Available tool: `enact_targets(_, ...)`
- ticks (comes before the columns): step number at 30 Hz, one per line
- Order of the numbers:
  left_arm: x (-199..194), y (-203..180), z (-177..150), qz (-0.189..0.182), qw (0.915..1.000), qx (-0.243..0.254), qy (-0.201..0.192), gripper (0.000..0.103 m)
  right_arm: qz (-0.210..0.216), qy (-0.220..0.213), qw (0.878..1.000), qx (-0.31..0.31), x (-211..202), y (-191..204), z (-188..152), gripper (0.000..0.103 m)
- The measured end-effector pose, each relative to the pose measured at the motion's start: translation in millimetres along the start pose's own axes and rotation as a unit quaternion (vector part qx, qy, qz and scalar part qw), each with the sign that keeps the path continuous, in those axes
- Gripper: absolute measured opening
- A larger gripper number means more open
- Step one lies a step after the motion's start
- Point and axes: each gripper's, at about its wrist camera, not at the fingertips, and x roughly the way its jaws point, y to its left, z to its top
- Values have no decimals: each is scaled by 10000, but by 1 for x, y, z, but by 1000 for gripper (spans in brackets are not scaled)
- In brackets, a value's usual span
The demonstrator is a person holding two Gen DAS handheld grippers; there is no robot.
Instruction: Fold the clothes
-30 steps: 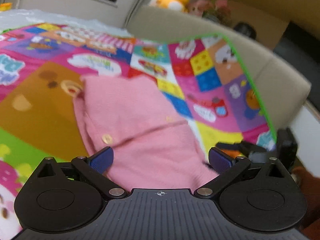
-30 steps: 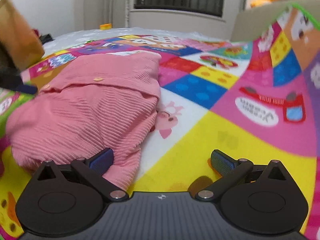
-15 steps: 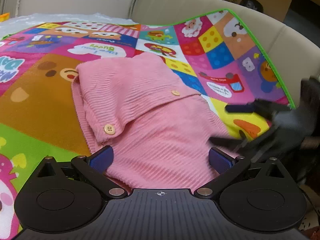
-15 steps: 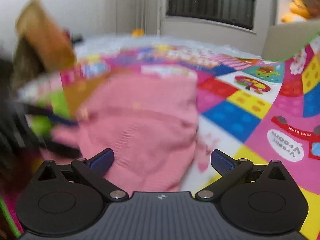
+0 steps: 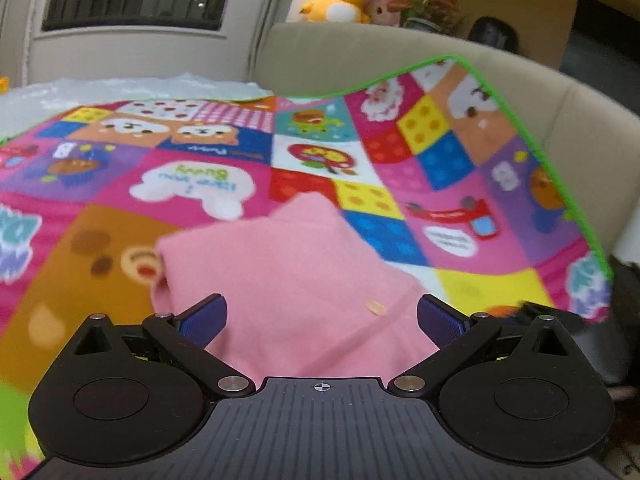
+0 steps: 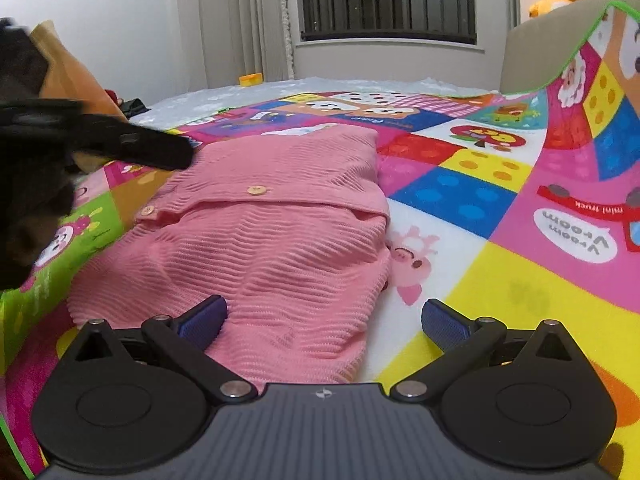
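Both grippers (image 5: 320,320) (image 6: 322,322) jaws wide; pink cardigan (image 6: 280,232) on mat (image 6: 520,280) reading "mini truck Vroom"

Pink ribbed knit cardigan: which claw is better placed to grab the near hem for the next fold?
Probably right. The right claw is open, low on the mat, with the pink ribbed knit cardigan's near hem corner between its fingers. The left claw, also open, looks raised above the garment.
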Motion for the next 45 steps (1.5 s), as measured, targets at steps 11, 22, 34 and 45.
enact_targets(11,41,59,0,-61,9949,-952,324,103,167,-190,9997,-25,-21,-1,17,103)
enact_targets(22,-30,61,-28,503,9935,-1023,-4,103,-190,-22,9927,-1188,-14,18,11,103)
enact_targets(34,-83,14,-66,825,9965,141,38,103,220,126,9220,-3864,-28,82,-30,97)
enact_targets(45,-72,-48,-82,768,9812,1764,133,103,1153,903,9871,645,-1,-22,48,78)
